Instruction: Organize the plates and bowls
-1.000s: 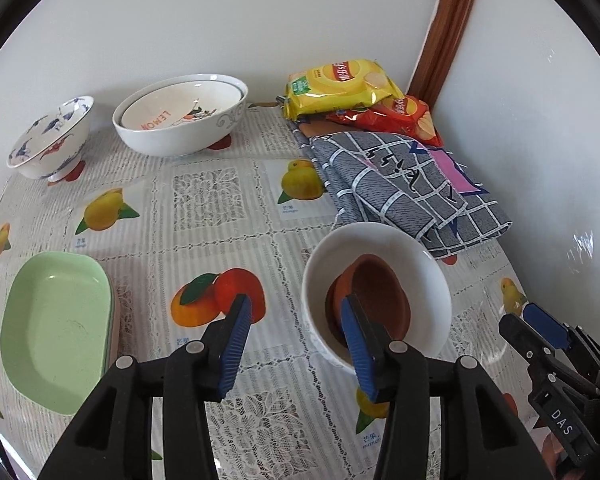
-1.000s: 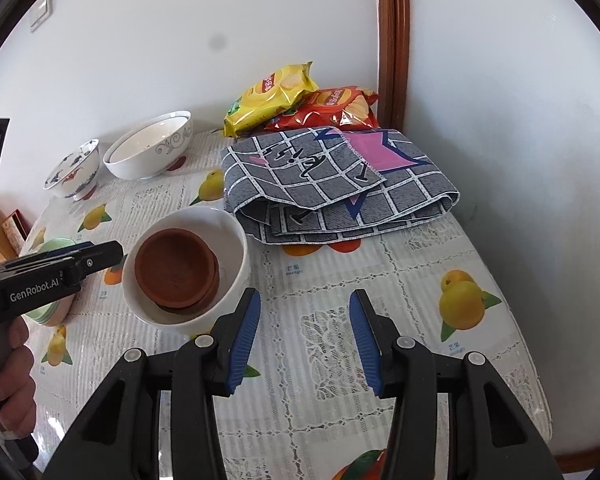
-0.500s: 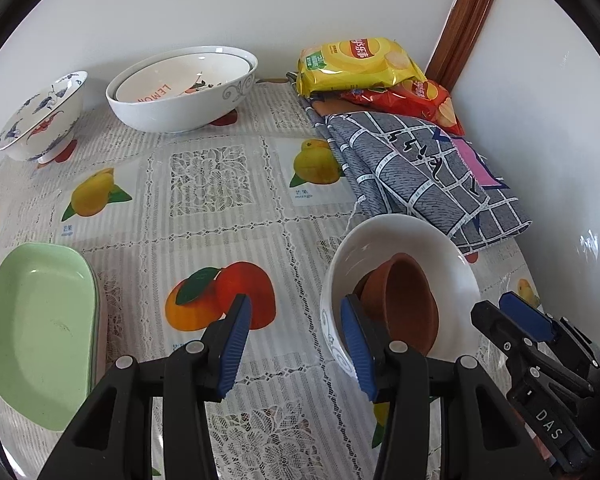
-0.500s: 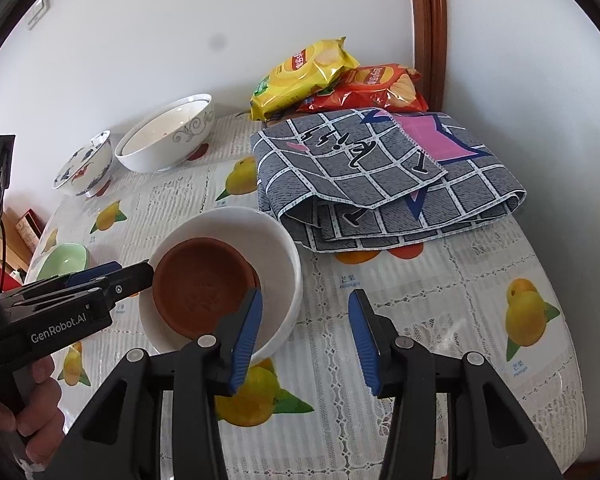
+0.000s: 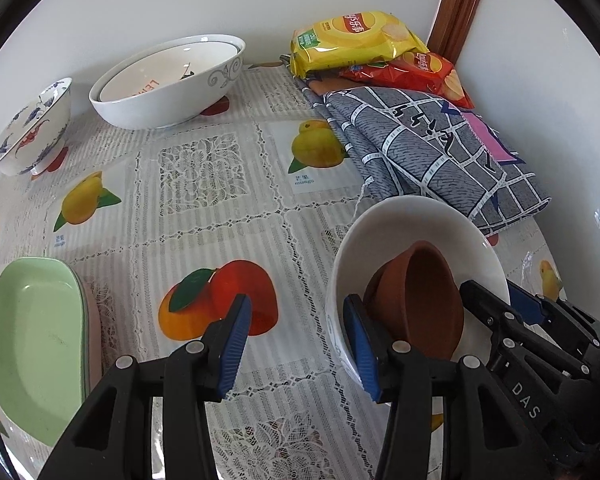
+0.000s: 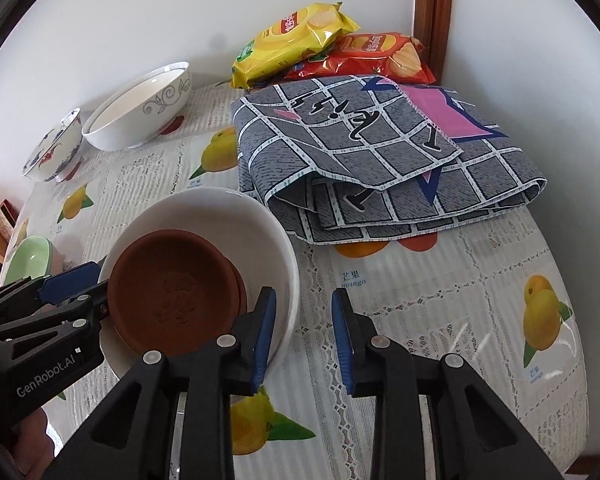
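White bowl (image 6: 204, 216) with brown saucers (image 6: 172, 292) at lower left of right wrist view. Right claw (image 6: 304, 334) closing astride its near rim, not yet pinching. Left claw (image 5: 296, 344) half open, empty, astride opposite rim.

Two wrist fisheyes, steeply downward, close over opposite rims of one shared white bowl (image 5: 416, 220).
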`<move>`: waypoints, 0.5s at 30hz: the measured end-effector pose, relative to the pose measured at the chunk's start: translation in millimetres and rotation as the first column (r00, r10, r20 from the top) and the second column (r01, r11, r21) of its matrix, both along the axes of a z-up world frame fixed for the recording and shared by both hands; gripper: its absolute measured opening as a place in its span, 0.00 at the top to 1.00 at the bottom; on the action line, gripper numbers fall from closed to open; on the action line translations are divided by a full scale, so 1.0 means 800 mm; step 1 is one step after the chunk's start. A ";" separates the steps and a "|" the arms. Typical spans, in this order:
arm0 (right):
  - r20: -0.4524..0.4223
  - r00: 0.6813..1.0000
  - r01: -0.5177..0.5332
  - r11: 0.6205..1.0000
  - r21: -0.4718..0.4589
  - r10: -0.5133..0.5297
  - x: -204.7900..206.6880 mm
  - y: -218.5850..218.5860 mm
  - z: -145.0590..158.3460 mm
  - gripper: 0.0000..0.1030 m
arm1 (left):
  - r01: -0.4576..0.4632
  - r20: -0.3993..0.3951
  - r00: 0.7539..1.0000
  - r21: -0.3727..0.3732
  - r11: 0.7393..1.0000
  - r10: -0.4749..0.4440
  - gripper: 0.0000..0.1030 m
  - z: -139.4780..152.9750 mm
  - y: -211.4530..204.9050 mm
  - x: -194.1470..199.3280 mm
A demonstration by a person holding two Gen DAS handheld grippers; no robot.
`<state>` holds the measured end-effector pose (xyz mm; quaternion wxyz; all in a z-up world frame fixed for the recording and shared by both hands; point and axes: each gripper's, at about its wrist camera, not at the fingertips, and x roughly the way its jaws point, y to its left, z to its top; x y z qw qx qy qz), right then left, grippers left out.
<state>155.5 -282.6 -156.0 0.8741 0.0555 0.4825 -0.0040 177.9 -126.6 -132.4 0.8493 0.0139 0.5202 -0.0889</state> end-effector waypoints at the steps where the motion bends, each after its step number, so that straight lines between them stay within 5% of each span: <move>1: -0.003 1.000 0.000 1.000 -0.007 0.000 0.002 0.001 -0.002 0.73 | 0.001 -0.004 1.000 0.000 1.000 -0.001 0.54 -0.001 0.000 0.001; 12: -0.009 1.000 0.015 1.000 0.001 -0.015 0.006 -0.006 -0.008 0.61 | -0.006 -0.005 1.000 -0.006 1.000 0.006 0.62 -0.011 -0.007 0.003; 15: 0.002 1.000 -0.001 0.999 0.053 0.001 0.005 -0.007 -0.009 0.74 | 0.019 -0.001 1.000 -0.046 0.999 -0.019 0.76 -0.010 -0.010 0.001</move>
